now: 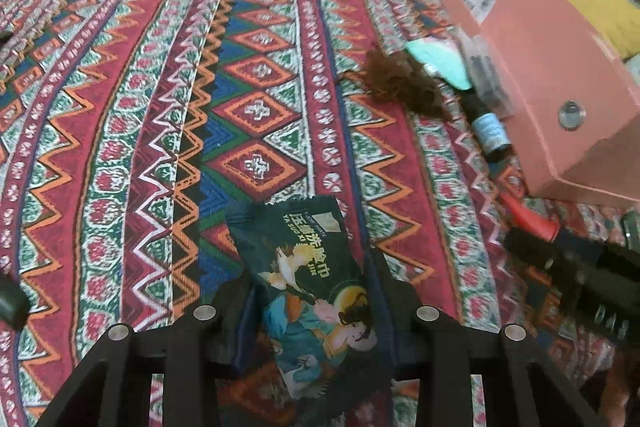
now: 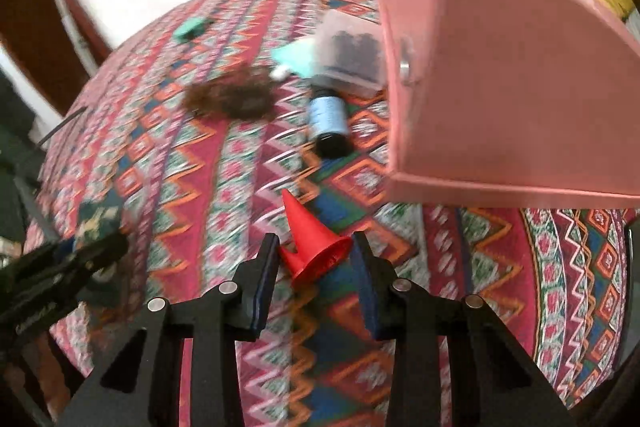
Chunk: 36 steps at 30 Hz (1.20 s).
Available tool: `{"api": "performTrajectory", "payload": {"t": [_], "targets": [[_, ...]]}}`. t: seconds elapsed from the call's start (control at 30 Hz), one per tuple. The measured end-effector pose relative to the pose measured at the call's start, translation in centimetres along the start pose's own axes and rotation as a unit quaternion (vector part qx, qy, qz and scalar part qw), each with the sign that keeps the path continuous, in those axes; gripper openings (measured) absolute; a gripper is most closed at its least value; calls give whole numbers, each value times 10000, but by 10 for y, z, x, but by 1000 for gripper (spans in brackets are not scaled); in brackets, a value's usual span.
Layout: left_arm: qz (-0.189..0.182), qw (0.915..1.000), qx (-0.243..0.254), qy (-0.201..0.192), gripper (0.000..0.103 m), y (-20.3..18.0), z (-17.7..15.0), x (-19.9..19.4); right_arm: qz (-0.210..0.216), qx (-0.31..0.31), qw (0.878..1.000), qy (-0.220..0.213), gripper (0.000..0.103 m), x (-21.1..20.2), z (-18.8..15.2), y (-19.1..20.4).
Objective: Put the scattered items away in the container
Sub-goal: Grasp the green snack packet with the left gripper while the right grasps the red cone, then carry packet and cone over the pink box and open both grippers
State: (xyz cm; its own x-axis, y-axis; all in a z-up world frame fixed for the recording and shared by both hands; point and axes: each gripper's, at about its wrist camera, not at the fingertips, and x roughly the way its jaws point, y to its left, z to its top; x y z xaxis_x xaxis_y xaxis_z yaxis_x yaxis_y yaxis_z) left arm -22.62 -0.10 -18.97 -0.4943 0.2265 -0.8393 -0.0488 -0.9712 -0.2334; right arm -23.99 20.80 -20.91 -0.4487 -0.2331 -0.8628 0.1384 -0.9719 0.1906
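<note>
Patterned cloth [image 2: 224,187]: bottle [image 2: 329,119] (lying down) beside pink box [image 2: 500,87].

Black claws [image 2: 316,259] — silver screws, dark-blue pads [image 2: 266,279]

Your left wrist view looks steeply down, close over the patterned cloth [image 1: 120,147], with the pink box [image 1: 560,67] at upper right. Your right wrist view does likewise, nearer that box. Both share the brown tuft [image 2: 232,99] and bottle [image 2: 330,123].
</note>
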Motion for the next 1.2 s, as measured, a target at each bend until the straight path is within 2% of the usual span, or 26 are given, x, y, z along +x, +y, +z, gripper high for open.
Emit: {"api": "performTrajectory", "payload": {"t": [0.17,0.37,0.53,0.63,0.8,0.97,1.2], "targets": [[-110,9997,81,-184,40,-8,-7,-31,379,-167,9990,-153,38,-36,-22,23],[-307,9982,169,-491,40,-19,-16,-84,583,-335,9961,-573,38,-90,-35,49],[-541,9948,377,-780,40,-38,-18,-123,646,-361,9926,-958,38,-139,-46,51],[-822,9916,487,-874,40,-52,-15,-145,628,-288,9899,-1241,38,-173,-52,45],[-1247,9802,902,-1243,40,-89,-3,-184,499,-82,9829,-1773,38,-230,-60,25],[-1563,9662,1238,-1636,40,-137,29,-208,224,215,9700,-2412,38,-278,-57,-2],[-1954,9470,1699,-1903,40,-220,88,-220,-296,452,9412,-3336,38,-340,-35,-32]]}}
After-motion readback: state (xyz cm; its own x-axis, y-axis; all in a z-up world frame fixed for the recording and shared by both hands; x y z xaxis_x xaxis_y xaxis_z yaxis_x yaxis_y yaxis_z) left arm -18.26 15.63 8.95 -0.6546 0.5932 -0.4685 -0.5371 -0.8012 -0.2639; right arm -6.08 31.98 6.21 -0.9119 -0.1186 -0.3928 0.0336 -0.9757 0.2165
